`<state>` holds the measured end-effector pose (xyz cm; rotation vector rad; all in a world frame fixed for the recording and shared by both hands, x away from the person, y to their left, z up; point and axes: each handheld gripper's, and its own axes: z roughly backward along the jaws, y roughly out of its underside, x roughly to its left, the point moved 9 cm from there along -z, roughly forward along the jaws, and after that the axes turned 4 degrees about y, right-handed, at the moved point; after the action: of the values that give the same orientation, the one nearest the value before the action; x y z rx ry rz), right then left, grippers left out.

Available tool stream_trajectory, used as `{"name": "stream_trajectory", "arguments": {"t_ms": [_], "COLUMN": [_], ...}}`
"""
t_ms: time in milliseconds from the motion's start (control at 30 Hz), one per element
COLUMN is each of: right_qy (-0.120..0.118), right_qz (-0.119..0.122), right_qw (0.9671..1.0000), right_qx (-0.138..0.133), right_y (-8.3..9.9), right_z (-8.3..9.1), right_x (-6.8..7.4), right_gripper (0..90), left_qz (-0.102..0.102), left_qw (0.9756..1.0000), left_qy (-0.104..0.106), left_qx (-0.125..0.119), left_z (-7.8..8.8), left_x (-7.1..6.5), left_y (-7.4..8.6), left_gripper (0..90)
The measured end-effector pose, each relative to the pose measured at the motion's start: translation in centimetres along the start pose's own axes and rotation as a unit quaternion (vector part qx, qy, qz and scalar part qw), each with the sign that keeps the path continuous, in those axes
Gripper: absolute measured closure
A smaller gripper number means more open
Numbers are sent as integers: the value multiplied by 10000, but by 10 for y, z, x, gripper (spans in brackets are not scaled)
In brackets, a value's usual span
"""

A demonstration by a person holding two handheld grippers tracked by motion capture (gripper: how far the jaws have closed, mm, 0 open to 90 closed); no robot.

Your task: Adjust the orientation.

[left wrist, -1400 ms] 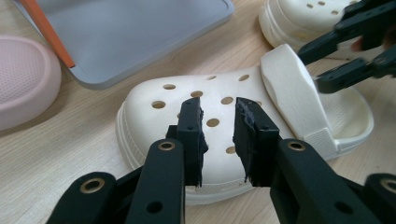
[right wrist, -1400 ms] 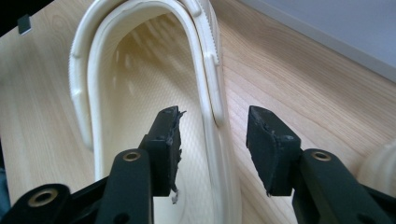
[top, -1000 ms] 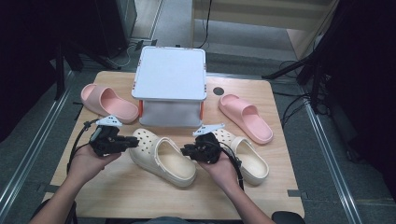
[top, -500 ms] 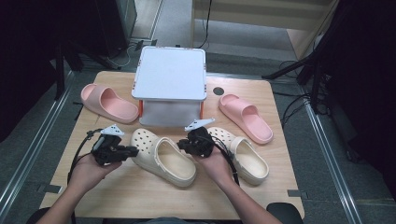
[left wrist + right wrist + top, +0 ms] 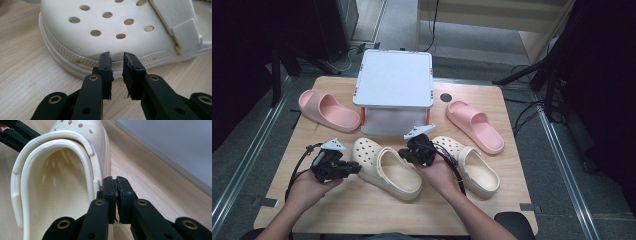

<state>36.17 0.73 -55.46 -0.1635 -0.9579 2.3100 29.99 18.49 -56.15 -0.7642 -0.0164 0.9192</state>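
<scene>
Cream clog (image 5: 384, 167), lower centre of high view, lies flat on desk (image 5: 362, 210). Foam, likely light, slightly springy, matte not slippery; best hold at thin collar rim or sole edge. Long axis diagonal: perforated toe to upper left, heel opening to lower right.

Left hand-held gripper (image 5: 117, 68) at toe-side sole edge, jaws narrow, just been opening, nothing between.

Right hand-held gripper (image 5: 115, 185) beside collar rim, jaws closed together, apparently empty.

Second clog (image 5: 472, 165) right; pink slides (image 5: 324, 110) further out.

On your wooden table (image 5: 362, 210): two pink slides (image 5: 319, 109) (image 5: 475, 125) (well apart), one white-lidded box (image 5: 394, 85), second cream clog (image 5: 469, 162).
</scene>
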Motion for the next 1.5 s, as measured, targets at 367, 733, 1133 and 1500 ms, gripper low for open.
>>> {"name": "stream_trajectory", "arguments": {"t_ms": [367,733,1133,1500], "right_qy": [-35,-204,-125,-140], "right_qz": [-144,10,-172,-231], "right_qw": [9999,9997,9997,9996], "right_qx": [51,158,113,107], "right_y": [6,11,22,30], "right_z": [1,6,10,15], "right_x": [2,19,27,36], "right_gripper": [900,900,900,900], "left_qz": [9,95,-27,-123], "left_qw": [9999,9998,9998,9997], "left_qy": [159,129,186,213], "left_qx": [-20,-98,30,33], "left_z": [-1,-4,-10,-19], "left_x": [5,16,19,21], "left_y": [-1,-8,-20,-34], "left_gripper": [790,771,777,818]}}
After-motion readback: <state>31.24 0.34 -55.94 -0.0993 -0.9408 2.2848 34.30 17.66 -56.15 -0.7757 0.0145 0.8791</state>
